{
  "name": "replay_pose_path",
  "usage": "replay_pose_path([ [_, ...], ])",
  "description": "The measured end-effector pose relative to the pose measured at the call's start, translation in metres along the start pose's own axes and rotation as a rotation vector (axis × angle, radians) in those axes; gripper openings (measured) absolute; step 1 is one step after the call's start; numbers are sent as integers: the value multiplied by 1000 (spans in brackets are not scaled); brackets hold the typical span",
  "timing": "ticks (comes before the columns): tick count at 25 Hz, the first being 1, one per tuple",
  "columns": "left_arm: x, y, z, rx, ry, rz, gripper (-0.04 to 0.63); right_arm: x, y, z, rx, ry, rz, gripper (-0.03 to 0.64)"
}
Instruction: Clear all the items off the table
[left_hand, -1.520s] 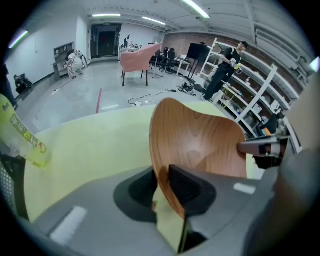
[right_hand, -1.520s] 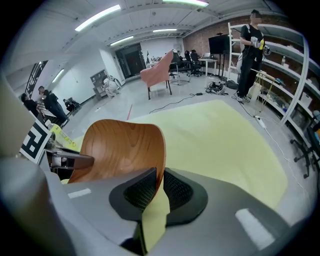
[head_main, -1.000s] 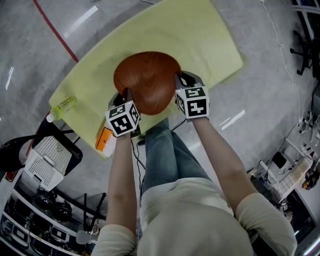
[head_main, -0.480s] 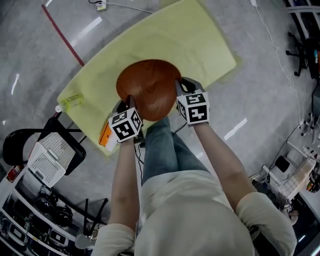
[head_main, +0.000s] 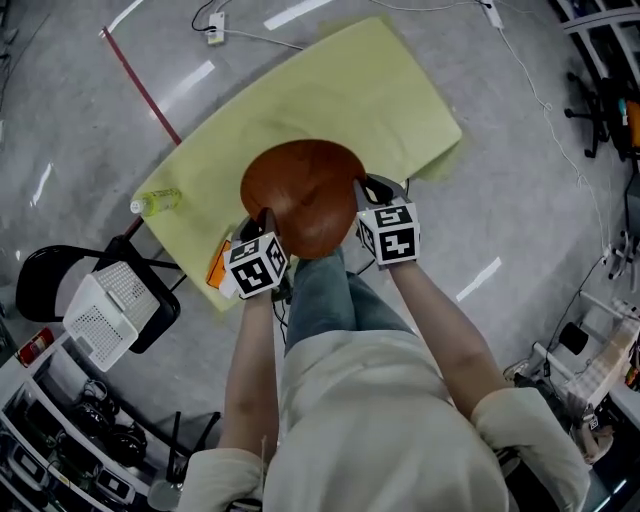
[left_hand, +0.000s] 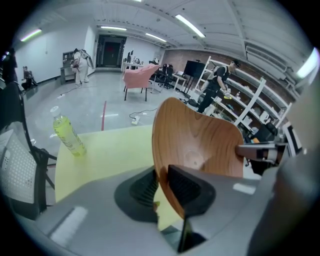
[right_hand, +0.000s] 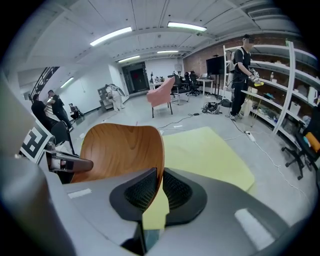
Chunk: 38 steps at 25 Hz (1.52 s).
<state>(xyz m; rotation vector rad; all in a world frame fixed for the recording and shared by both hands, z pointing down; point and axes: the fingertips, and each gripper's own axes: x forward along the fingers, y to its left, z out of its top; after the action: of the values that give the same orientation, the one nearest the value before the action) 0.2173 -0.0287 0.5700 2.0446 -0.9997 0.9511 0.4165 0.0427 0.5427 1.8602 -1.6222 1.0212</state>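
**Spotter:** Start at the left. What do you have?

**Operator:** Off the table's left side I see a black folding chair (head_main: 40, 285) with a white perforated plastic basket (head_main: 105, 318) on its seat. On the pale yellow-green table (head_main: 385, 90), a clear plastic bottle of yellow-green drink (head_main: 157, 201) stands at the left edge. A small orange-and-white carton (head_main: 217, 268) lies at the near corner, just beside my left gripper (head_main: 263, 214).

**Spotter:** And the grippers?

**Operator:** My left gripper is clamped on the near-left rim of the big round brown wooden bowl (head_main: 300, 195), with the thin edge pinched between its pads. My right gripper (head_main: 362, 186) is clenched on the opposite rim in the same way. The bowl hangs between them over the table's near edge, and from the gripper views I judge it clear of the tabletop.

**Spotter:** So which step is this?

**Operator:** I'm carrying the bowl off the table. The bottle and carton are not yet cleared.

**Spotter:** What does the next move need?

**Operator:** I must move both hands as one, with the same spacing and tilt, because each grip is only on a slim edge. If my hands drift apart, I expect the rim could slip out. I'd swing the bowl away from the table and release only once it rests somewhere. I can't tell from here where that should be.
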Motion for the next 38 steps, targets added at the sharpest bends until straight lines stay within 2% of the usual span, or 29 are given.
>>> replay_pose_path([
  [21,-119,-23,-29,7,-101,-45,61,-125,40,-15,-32,-128,9,34],
  [30,-154,-26,-43,15,-151,-51,60,-163,56,-32,-32,-177,4,35],
  [38,-178,-28,-63,12,-163,-49,57,-178,64,-42,-44,-185,6,35],
])
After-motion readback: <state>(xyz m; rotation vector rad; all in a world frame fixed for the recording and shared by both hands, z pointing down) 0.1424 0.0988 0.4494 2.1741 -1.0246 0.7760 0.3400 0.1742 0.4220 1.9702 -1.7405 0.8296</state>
